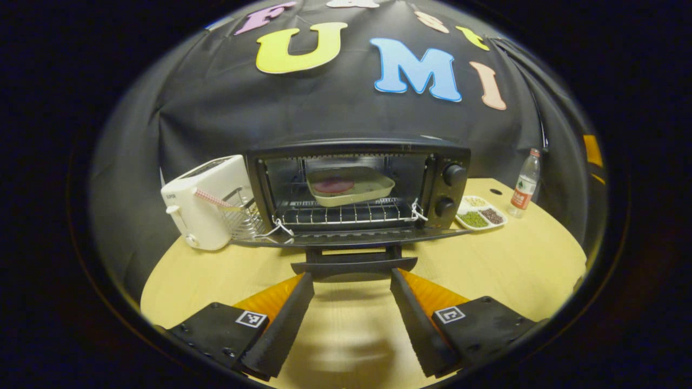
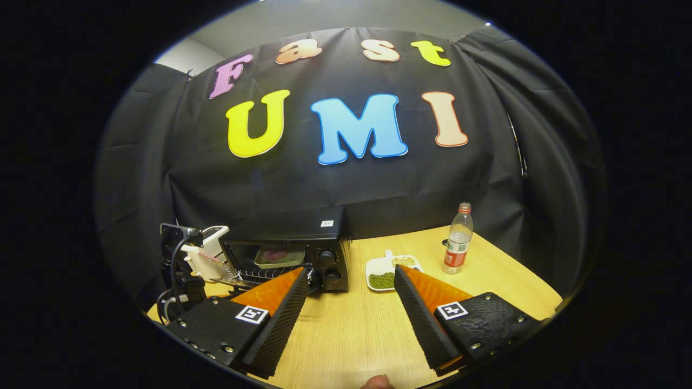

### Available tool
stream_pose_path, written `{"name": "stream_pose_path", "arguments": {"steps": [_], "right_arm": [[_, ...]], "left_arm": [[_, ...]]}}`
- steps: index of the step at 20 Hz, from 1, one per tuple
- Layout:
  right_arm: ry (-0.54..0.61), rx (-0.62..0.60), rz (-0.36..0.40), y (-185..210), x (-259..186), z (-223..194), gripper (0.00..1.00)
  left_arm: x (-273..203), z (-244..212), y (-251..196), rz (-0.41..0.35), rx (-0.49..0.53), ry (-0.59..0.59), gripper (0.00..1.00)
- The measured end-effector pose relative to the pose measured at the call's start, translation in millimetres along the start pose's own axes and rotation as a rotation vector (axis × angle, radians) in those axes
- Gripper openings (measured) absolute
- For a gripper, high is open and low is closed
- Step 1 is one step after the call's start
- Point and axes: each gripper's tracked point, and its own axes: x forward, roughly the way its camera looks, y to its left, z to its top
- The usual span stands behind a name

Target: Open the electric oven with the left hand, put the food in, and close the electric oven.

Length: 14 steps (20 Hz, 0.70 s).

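Note:
A black electric oven (image 1: pixel 448 162) stands at the back of the wooden table with its door (image 1: pixel 351 236) folded down flat. On the wire rack (image 1: pixel 346 212) inside rests a cream tray (image 1: pixel 351 186) holding a reddish piece of food (image 1: pixel 333 185). My left gripper (image 1: pixel 351 275) is open just in front of the door handle (image 1: pixel 354 266), fingers either side of it and apart from it. My right gripper (image 2: pixel 351 281) is open and empty, farther back over the table. In the right gripper view the oven (image 2: pixel 286 248) sits at the left with the left gripper's body (image 2: pixel 178 270) before it.
A white toaster (image 1: pixel 203 202) and a wire basket (image 1: pixel 240 219) stand left of the oven. A white divided dish of beans (image 1: pixel 481 213) and a plastic bottle (image 1: pixel 525 183) are on its right. Black cloth walls close the back.

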Motion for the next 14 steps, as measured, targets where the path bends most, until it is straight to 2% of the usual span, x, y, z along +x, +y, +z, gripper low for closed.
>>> {"name": "stream_pose_path", "arguments": {"steps": [1, 3, 4, 7, 8, 9, 10, 12, 13, 14], "right_arm": [[0.001, 0.000, 0.001, -1, 2, -1, 0.98], [0.003, -0.002, 0.000, -5, 4, 0, 0.98], [0.004, -0.001, -0.002, -7, 3, 0, 0.98], [0.005, 0.005, -0.011, -7, 7, 3, 0.98], [0.006, 0.007, -0.013, -8, 7, 3, 0.98], [0.007, 0.010, -0.015, -8, 9, 2, 0.98], [0.007, 0.011, -0.016, -9, 9, 3, 0.98], [0.007, 0.009, -0.016, -10, 10, 5, 0.98], [0.007, 0.008, -0.016, -10, 10, 4, 0.98], [0.003, 0.009, -0.017, -11, 11, 6, 0.98]], "left_arm": [[0, 5, 1, 0.000, -0.007, -0.006, 0.97], [1, 14, 0, 0.002, -0.018, -0.019, 1.00], [3, 20, 1, 0.003, -0.017, -0.030, 0.97], [6, 37, 1, 0.002, -0.006, -0.054, 0.97], [8, 43, 1, 0.000, -0.006, -0.065, 1.00], [10, 49, 1, -0.001, -0.004, -0.075, 0.97], [12, 56, 2, -0.002, -0.001, -0.086, 1.00], [16, 69, 2, -0.008, -0.006, -0.107, 0.97], [18, 74, 2, -0.010, -0.007, -0.116, 1.00], [22, 82, 2, -0.012, -0.005, -0.127, 0.97]]}}
